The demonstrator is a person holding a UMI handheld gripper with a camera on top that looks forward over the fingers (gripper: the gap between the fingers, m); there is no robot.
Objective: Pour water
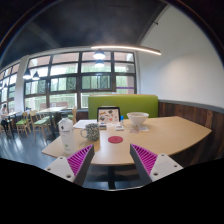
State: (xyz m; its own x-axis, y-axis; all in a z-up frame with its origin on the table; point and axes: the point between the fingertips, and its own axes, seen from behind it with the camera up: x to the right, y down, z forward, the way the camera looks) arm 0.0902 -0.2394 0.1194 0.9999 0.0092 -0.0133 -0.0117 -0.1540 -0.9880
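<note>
My gripper (113,161) hovers above the near edge of a light wooden table (165,133), fingers spread wide with nothing between them; the magenta pads (80,158) face each other across a broad gap. Beyond the fingers on the table lie a red round coaster (115,140), a dark patterned cup (92,131) left of it, and a white pitcher-like vessel (66,125) further left. A white bowl (138,119) stands at the far right of the table.
A tablet or framed picture (108,115) stands at the table's back before a green bench back (123,103). Chairs and tables (25,123) fill the room to the left, under large windows (80,75).
</note>
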